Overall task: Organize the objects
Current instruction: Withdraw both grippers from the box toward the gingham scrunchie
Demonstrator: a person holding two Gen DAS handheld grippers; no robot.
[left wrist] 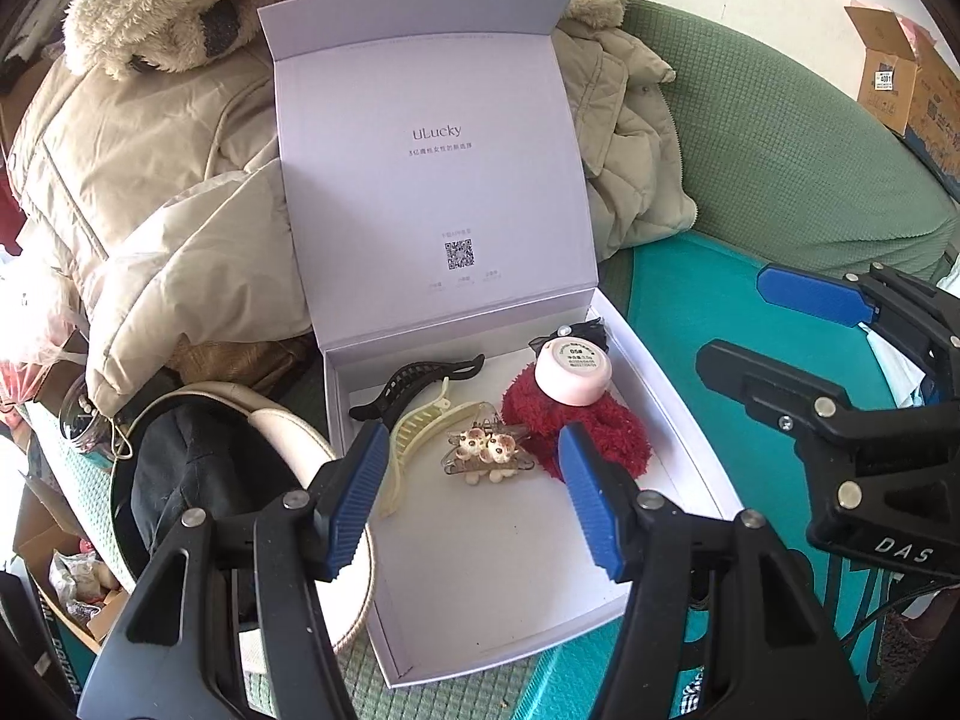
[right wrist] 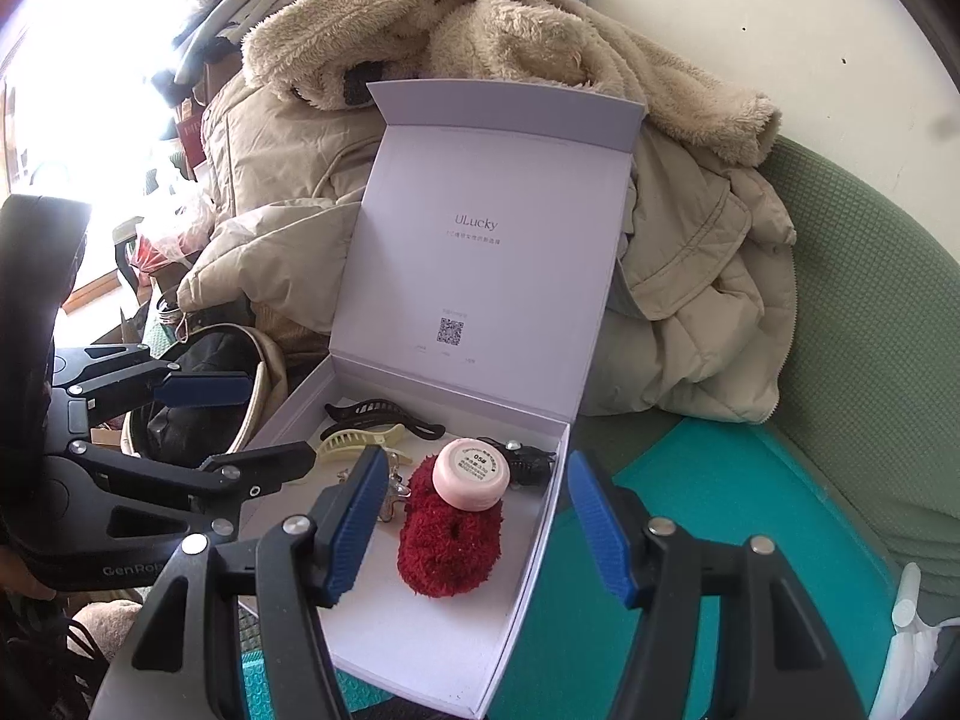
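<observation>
Here we look down both grippers into an open white box [left wrist: 672, 420], which lies on a teal and green cushion [left wrist: 708, 276] with its lid [left wrist: 432, 180] propped upright against a heap of beige coats [left wrist: 150, 192]. Inside, toward the hinge, we find a black hair claw [left wrist: 414, 381], a cream hair claw [left wrist: 414, 438], a clear clip with small beige figures [left wrist: 486, 450], and a red fuzzy scrunchie [left wrist: 576, 426] with a pink round jar [left wrist: 573, 375] resting on top of it. Behind the jar a dark item [right wrist: 525, 459] is largely hidden, and we cannot tell what it is. The near half of the box floor is bare.

The left gripper [left wrist: 474, 498] hovers over the box with its blue pads apart and nothing between them; the right gripper [right wrist: 474, 525] likewise stands released, framing the scrunchie and the box's right wall without touching either. In the right wrist view the clear clip is mostly covered by a blue pad [right wrist: 357, 522]. At the left of the box a cream-rimmed bag [left wrist: 198, 480] is cut off by the gripper arms, and its dark contents are hard to make out. The small print under the lid's logo is too fine to read
</observation>
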